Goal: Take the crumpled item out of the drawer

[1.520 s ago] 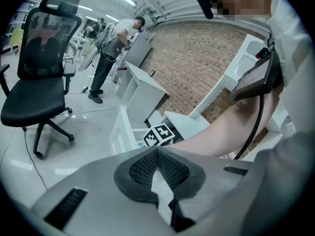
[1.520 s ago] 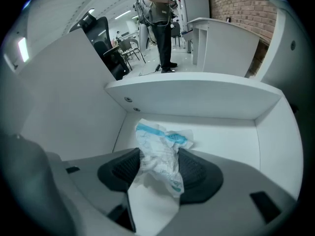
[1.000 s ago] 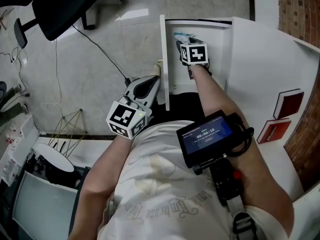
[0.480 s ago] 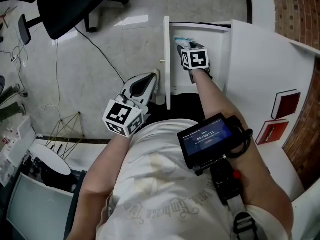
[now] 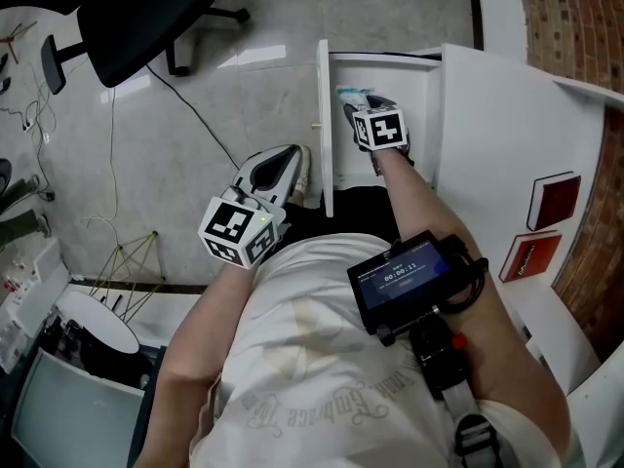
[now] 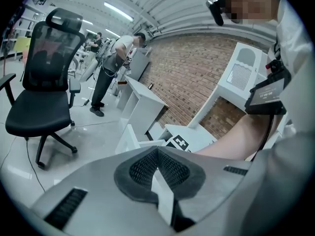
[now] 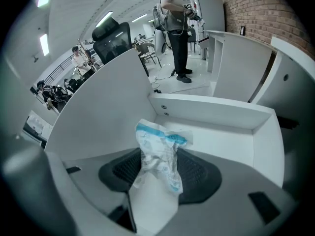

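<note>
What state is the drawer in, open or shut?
Open: the drawer's bare inside shows behind the crumpled wrapper in the right hand-held gripper.

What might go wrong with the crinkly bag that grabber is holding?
The crumpled white-and-blue plastic bag is pinched by just one end in the right gripper, so it may slip and drop into the white drawer. Its loose end might also catch on the drawer's wall on the way out.

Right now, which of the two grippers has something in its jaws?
The right gripper, at the drawer: its jaws pinch a crumpled white-and-blue wrapper. The left gripper is shut and empty.
</note>
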The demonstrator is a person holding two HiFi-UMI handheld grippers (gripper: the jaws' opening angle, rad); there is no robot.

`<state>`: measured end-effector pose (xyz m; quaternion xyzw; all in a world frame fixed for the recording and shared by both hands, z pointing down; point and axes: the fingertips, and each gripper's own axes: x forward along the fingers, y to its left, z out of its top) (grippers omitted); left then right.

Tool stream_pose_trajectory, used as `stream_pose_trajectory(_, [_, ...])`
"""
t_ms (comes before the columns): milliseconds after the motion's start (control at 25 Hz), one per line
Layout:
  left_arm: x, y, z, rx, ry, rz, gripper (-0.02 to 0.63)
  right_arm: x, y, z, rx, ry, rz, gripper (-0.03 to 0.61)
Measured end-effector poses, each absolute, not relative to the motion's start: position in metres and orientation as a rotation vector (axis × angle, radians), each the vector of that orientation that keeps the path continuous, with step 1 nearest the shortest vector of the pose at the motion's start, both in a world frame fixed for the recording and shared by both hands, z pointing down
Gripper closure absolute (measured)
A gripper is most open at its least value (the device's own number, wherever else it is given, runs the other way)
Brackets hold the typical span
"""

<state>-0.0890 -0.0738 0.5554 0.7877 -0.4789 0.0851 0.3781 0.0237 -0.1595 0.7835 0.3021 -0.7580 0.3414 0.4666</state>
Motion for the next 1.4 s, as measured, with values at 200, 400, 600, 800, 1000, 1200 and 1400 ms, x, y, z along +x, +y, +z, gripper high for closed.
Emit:
stream_pose_trajectory(200, [-0.089, -0.072, 0.55, 2.033, -1.215, 0.211, 0.594, 0.025, -0.153, 0.775, 0.735, -1.882, 0.837, 0.336])
stream_pose_trajectory(400, [-0.09, -0.072, 0.55, 2.045, -1.207, 0.214, 0.594, 0.025, -0.152, 0.765, 0.754, -1.904, 0.841, 0.336])
stream_pose_trajectory(600, [-0.088, -0.071, 0.545, 2.068, -1.213, 0.213, 0.594, 0.027, -0.15, 0.75, 0.782, -1.934, 0.839, 0.336])
stream_pose_trajectory(800, [-0.079, -0.067, 0.532, 2.11, -1.202, 0.218, 0.594, 0.032, -0.145, 0.729, 0.812, -1.974, 0.846, 0.336])
stream_pose_trajectory(1000, [-0.07, -0.065, 0.525, 2.155, -1.179, 0.228, 0.594, 0.039, -0.14, 0.717, 0.838, -1.997, 0.836, 0.336])
stream_pose_trajectory(1200, [-0.065, -0.061, 0.519, 2.182, -1.168, 0.225, 0.594, 0.048, -0.13, 0.708, 0.866, -2.006, 0.832, 0.336])
stream_pose_trajectory(1400, [-0.062, -0.054, 0.513, 2.211, -1.154, 0.229, 0.594, 0.051, -0.12, 0.693, 0.887, -2.039, 0.828, 0.337])
